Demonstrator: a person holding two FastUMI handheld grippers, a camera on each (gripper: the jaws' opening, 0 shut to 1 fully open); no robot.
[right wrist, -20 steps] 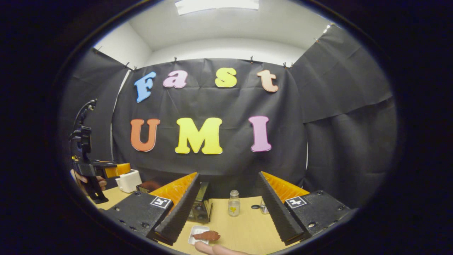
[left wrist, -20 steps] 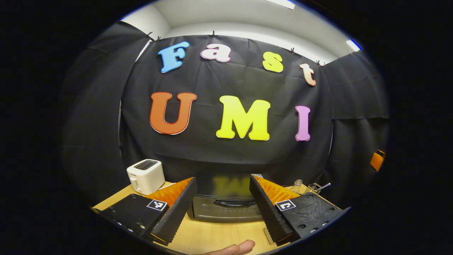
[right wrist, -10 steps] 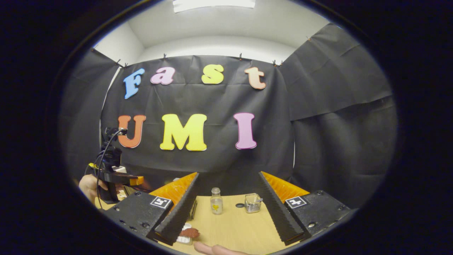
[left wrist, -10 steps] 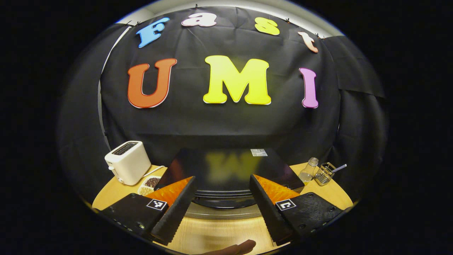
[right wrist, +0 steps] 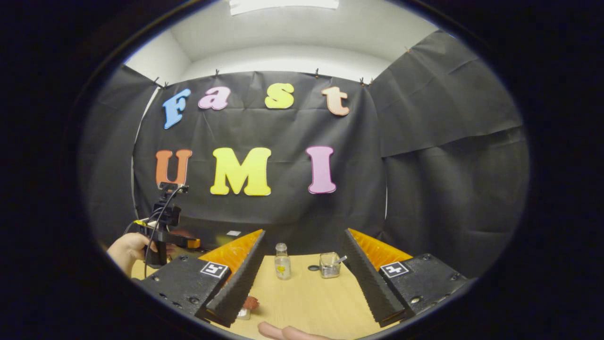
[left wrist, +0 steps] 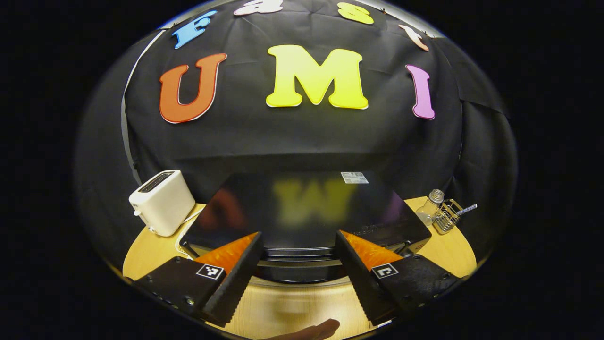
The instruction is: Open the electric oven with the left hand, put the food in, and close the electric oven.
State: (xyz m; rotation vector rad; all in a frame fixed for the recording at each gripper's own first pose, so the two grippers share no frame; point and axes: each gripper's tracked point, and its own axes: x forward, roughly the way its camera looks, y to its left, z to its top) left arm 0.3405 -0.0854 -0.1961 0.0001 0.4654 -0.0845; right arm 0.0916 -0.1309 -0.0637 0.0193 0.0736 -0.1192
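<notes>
Closer now: the left gripper (left wrist: 299, 264) has come forward and tipped down over the oven (left wrist: 306, 212) since a second ago, so the oven's dark top fills more of the left gripper view. Fingers spread wide, nothing between them; the oven's front edge sits just beyond the tips. Door state: cannot tell from this angle.

Oven stands mid-table (left wrist: 292, 307), against the black cloth. White toaster (left wrist: 163, 202) to its left, apart. On its right, a small glass bottle (left wrist: 430, 205) and a wire holder (left wrist: 448, 215) close together.

Right gripper view has swung slightly right. Right gripper (right wrist: 302, 274) hovers over the table with fingers wide, empty. Between the fingers, farther off, the bottle (right wrist: 282, 261) and holder (right wrist: 329, 265) stand upright beside each other. Food (right wrist: 251, 302), a reddish-brown piece, lies on a small white dish (right wrist: 244, 312) low left, partly hidden behind the left finger. Far left, a hand (right wrist: 126, 247) holds the left gripper (right wrist: 188, 242) by the oven.
</notes>
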